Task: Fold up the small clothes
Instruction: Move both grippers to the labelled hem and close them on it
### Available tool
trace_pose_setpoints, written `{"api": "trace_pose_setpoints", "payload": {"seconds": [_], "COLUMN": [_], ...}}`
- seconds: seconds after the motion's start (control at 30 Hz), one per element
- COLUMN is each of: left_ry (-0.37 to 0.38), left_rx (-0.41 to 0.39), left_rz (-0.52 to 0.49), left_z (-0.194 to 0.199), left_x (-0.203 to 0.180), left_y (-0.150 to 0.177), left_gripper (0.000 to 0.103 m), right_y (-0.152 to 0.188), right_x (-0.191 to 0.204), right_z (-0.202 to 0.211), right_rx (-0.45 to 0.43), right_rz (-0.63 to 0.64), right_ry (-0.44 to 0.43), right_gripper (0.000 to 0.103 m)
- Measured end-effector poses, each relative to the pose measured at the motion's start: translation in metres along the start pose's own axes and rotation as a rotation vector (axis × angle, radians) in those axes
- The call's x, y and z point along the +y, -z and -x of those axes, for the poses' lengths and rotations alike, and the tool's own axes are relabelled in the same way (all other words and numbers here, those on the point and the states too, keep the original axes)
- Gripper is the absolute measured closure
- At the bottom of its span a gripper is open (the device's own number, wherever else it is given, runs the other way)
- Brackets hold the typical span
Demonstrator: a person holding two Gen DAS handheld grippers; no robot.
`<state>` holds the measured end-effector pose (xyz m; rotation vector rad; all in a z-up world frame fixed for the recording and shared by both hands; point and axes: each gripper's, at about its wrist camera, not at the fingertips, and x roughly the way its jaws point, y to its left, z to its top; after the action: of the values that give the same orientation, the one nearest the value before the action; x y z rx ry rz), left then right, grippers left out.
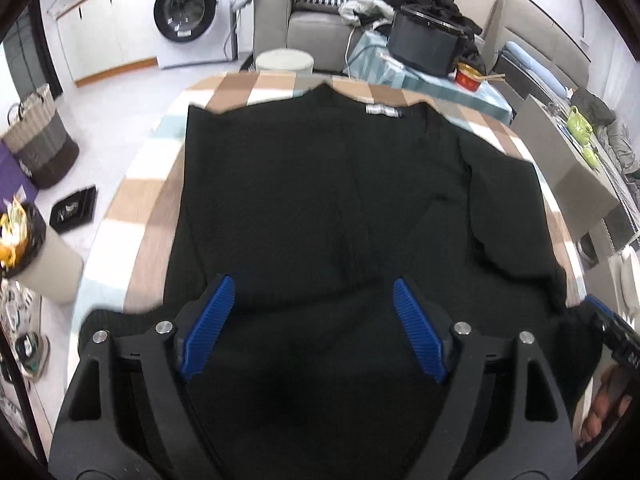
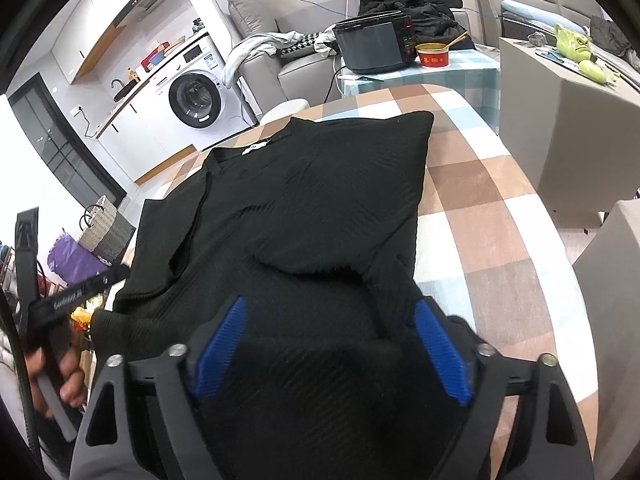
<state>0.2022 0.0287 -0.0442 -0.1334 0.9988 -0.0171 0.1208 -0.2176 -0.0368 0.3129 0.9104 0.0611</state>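
Not much can really be read here. White lettering is printed on the black strap [image 2: 76,295] at the left of the right wrist view, but it's too blurred to be made out. A neck label [image 1: 383,109] is sewn into the black top [image 1: 320,200], and red characters are seen on the red tub [image 2: 433,57] far back, both illegible.

1. One black garment [image 1: 320,184] spread on one checked table [image 1: 148,208];
2. Two grippers over it, left gripper [image 1: 312,320] and right gripper [image 2: 328,344];
3. One washing machine [image 1: 188,12]; one black cooker [image 2: 372,46]; one red bowl [image 2: 432,56].
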Motion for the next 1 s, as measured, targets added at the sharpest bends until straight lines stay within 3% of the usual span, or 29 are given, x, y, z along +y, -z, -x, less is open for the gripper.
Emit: {"api": "trace_pose_setpoints", "payload": {"seconds": [0.1, 0.37, 0.67, 1.0], "left_ry": [0.024, -0.014, -0.093, -0.192], "left_rx": [0.036, 0.045, -0.017, -0.050], "left_rz": [0.010, 0.026, 0.023, 0.082], "left_z": [0.005, 0.022, 0.048, 0.076], "left_x": [0.009, 0.026, 0.052, 0.127], "left_y": [0.017, 0.046, 0.067, 0.113], "left_gripper": [0.023, 0.023, 0.023, 0.023], "right_y": [0.005, 0.018, 0.029, 0.056], "right_x": [0.002, 0.012, 0.022, -0.016], "right_z": [-0.001, 0.000, 0.003, 0.042], "right_rx": [0.014, 0.034, 0.052, 0.072], "right_rz": [0.003, 0.031, 0.080, 0.078], "right_ry": [0.003, -0.016, -0.029, 0.019], "right_gripper": [0.012, 0.012, 0.011, 0.011]}}
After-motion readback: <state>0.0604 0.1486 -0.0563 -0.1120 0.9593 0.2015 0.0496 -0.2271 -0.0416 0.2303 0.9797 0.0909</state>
